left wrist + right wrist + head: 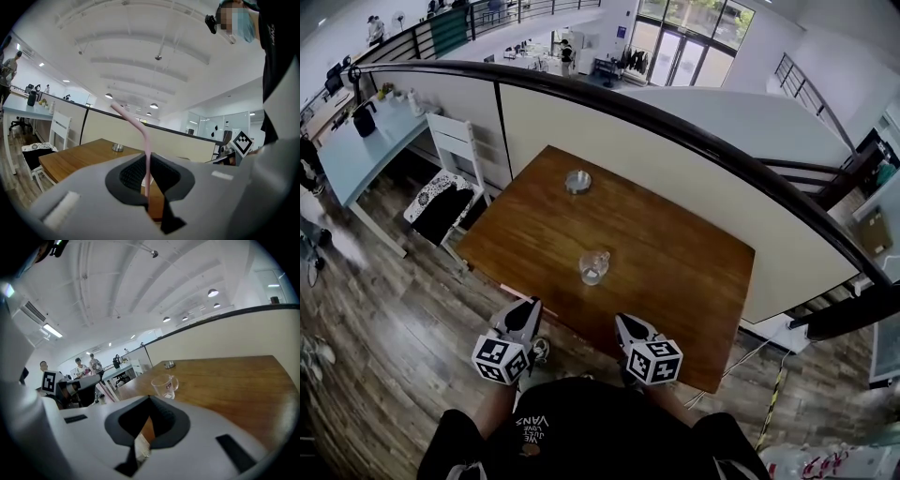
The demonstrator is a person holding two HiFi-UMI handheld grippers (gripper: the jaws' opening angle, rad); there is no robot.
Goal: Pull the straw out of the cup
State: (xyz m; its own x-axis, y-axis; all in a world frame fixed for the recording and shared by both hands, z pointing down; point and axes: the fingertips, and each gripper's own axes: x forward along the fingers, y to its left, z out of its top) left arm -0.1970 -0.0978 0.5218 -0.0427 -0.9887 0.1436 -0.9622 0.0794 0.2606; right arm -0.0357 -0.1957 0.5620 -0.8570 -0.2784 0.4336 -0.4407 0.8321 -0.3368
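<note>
In the head view the cup (593, 266) stands mid-counter (694, 272) with no straw showing in it, and the left gripper (528, 307) and right gripper (625, 323) are both on the near side of the cup, so the pull looks done. The left gripper view shows its jaws nearly closed, pinching the pink straw (140, 129) upright, clear of the cup; what remains, I judge, is laying it down beside the cup. The right gripper view shows jaws shut on nothing, the cup ahead and apart.

Person's in a black tee (581, 422) with white lettering; left gripper (532, 304) and right gripper (624, 321) are pale grey, dark ribbed lining inside; black-and-white marker cube (502, 358) on each.
</note>
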